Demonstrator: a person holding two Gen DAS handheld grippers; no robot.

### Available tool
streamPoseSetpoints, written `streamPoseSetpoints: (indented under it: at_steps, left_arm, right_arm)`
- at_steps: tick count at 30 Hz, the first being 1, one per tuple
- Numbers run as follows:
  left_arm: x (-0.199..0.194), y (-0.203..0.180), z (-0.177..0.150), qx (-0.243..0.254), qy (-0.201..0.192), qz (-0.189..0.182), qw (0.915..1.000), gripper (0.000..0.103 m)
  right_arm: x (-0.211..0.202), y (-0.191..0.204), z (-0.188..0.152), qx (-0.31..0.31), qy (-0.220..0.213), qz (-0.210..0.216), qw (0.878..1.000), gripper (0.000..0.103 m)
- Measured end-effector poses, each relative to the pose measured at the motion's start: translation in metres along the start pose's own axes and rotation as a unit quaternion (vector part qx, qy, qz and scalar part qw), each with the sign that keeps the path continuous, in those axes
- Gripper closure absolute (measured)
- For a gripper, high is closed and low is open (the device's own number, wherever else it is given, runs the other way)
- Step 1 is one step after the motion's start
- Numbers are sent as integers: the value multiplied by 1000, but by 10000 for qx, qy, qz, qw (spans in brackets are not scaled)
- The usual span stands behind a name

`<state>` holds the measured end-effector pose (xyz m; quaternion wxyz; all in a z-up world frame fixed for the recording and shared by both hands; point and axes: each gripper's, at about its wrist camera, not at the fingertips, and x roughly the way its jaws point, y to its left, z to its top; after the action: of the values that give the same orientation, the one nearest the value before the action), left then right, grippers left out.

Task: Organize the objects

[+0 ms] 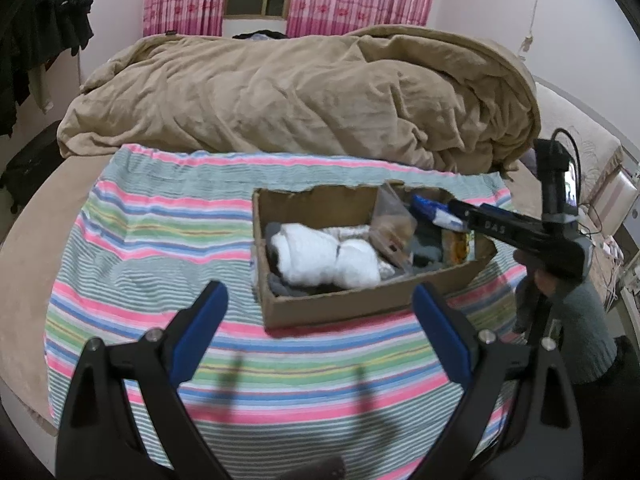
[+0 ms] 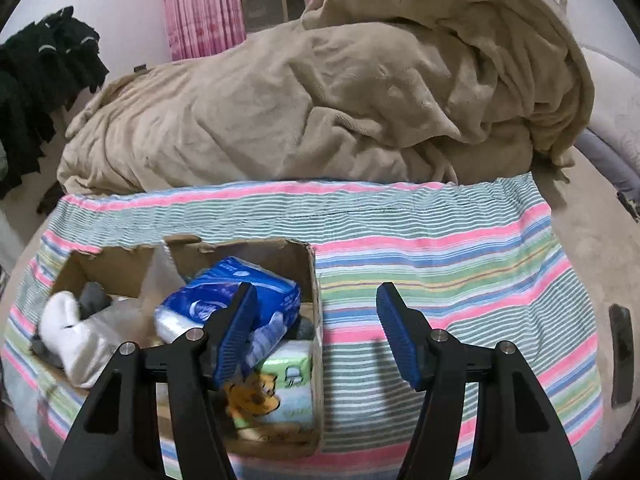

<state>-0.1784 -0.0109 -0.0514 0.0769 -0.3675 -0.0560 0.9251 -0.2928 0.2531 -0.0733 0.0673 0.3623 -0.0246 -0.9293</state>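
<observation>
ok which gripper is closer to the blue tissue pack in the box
Right. The right gripper is open directly beside the blue tissue pack; the left gripper waits open in front of the cardboard box.

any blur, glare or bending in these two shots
Left wrist view: fisheye bows the striped cloth and darkens the corners; the cardboard box looks slightly soft; two finger shadows fall on the cloth. Right wrist view: same bowing; the blue tissue pack and white sock are soft-edged; no glare.
</observation>
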Motion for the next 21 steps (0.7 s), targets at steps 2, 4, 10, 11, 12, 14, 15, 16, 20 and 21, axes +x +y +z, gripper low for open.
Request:
streamPoseSetpoints:
  at_steps: [2,4,10,11,12,14,15,16,20,21]
  left_arm:
    - [-3,-3,0,20,-35,-17,10000,8]
    - [-8,-5,0,17,-63,-22,10000,8]
    - [-24,-7,-3,-112,-49,60,9999,8]
    - [-27,-7,-4,-138,-45,67,9999,8]
    - [-30,-8,-5,-169,-40,75,9998,8]
    - [-37,-7,-8,-232,-29,106,9997,8]
    - [-39,-6,-10,-253,-27,111,9996,8]
    - [-42,-6,-12,-272,-24,119,9996,8]
    - [-56,-7,-21,-316,-4,120,9994,8]
    - [-60,-6,-23,-325,-7,109,9994,8]
  right_arm:
    - [-8,2,0,-9,-23,39,10000,37]
    - [-19,5,0,1,-8,148,9999,37]
    - [-59,22,-6,-129,-25,299,9995,27]
    - [-65,25,-8,-155,-43,324,9993,24]
    - [-72,27,-9,-178,-56,349,9992,22]
    - [-87,33,-12,-229,-83,421,9988,20]
    - [-93,36,-14,-251,-92,446,9986,20]
    - [-100,39,-17,-277,-107,462,9985,19]
    - [-119,47,-27,-284,-50,514,9983,19]
    - [-124,48,-30,-282,-49,530,9982,19]
